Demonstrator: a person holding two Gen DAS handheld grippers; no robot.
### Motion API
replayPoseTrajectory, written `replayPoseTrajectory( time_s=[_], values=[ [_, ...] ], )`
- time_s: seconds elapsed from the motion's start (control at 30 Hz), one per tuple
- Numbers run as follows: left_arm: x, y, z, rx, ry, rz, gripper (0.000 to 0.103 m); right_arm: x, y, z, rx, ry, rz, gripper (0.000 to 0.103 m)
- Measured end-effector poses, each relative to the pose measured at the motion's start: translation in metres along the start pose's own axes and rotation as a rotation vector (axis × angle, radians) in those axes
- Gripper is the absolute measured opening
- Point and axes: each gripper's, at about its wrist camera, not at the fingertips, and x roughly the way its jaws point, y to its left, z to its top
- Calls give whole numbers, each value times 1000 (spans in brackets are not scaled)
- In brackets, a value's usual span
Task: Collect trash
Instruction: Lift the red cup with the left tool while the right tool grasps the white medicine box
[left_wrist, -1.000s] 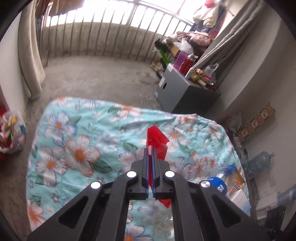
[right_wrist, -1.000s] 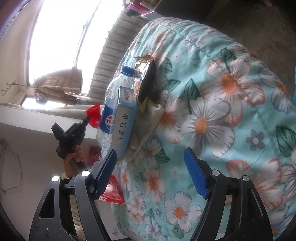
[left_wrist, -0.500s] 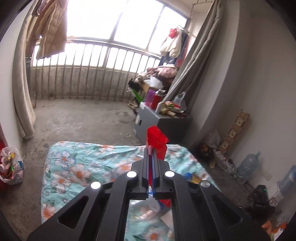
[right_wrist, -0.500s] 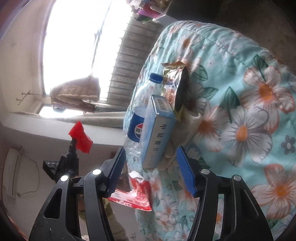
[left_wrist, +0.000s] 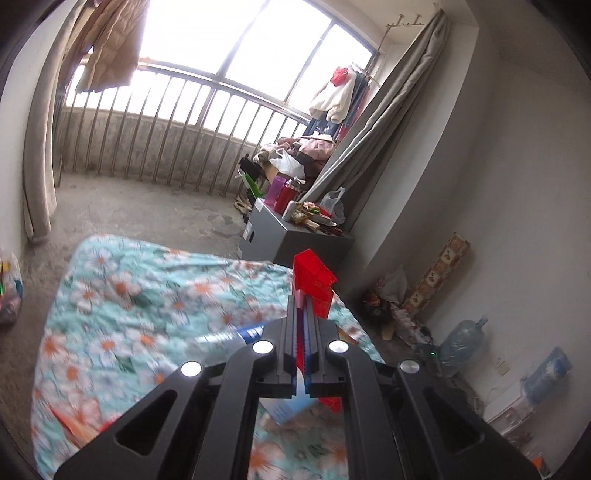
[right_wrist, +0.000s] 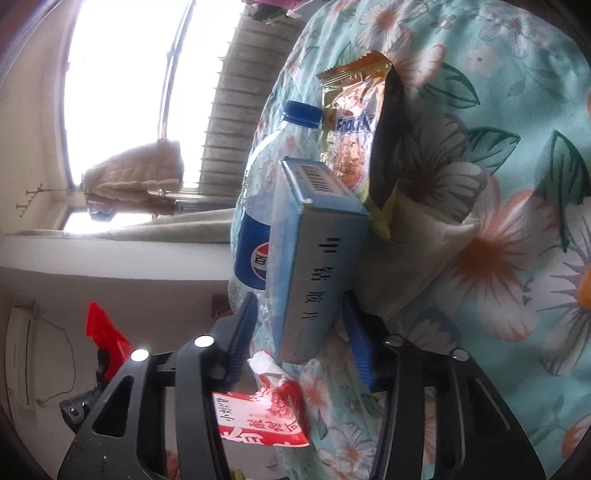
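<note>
Left gripper (left_wrist: 303, 291): jaws pressed together with nothing between them; its red pads project ahead, held above the floral bedspread (left_wrist: 147, 306). In the right wrist view its red tip (right_wrist: 105, 332) shows at the far left, well apart from the trash.
Bedspread: turquoise with white and orange flowers, blurred in the left wrist view.
Grey cabinet (left_wrist: 291, 240): beyond the far edge of the bedspread, its top crowded with a red flask (left_wrist: 286, 194), a purple cup and wrappers.
Water jug (left_wrist: 461, 341): on the floor by the right wall, well apart from the bedspread.
Red-and-white wrapper (right_wrist: 266, 410): lies on the bedspread below the left finger of the right gripper.
Pepsi bottle (right_wrist: 262, 206): clear plastic with blue cap and blue label, lying just left of the box and touching it.
Blue box (right_wrist: 314, 258): a carton with a barcode on its end and printed characters down its side, resting on the bedspread against the bottle; its near end sits between the blue pads.
Right gripper (right_wrist: 301, 332): jaws closing around the near end of the blue box; whether the pads already press on it I cannot tell.
Snack bag (right_wrist: 354, 122): gold and orange foil, torn open, just right of the bottle cap and behind the box.
White paper (right_wrist: 428, 243): crumpled under the box and snack bag.
</note>
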Motion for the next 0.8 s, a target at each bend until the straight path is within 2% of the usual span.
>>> replayPoseTrajectory(
  time_s=[0.17,0.27,0.3,0.33,0.47,0.53,0.6,0.7,0.8],
  values=[
    [-15,-9,-17,-13,4,7,2,-12,-10,-3,28,-8,26,29],
    [-25,-7,-19,-20,-5,25,2,-18,-8,-4,21,-11,23,36],
    [-28,-5,-19,-22,-12,33,2,-16,-6,-4,24,-7,21,46],
    [-33,-3,-20,-25,-19,46,2,-15,-5,-4,25,0,20,49],
    [-50,4,-23,-45,-40,79,2,3,10,-1,-30,42,-61,54],
    [-58,8,-25,-56,-50,96,2,12,12,2,-37,47,-98,53],
    [-64,9,-26,-62,-56,104,2,17,11,3,-36,44,-115,38],
    [-73,8,-30,-56,-62,113,2,8,9,-4,-16,37,-66,33],
    [-79,7,-34,-56,-60,110,2,-15,11,-18,-29,57,-12,31]
  ],
)
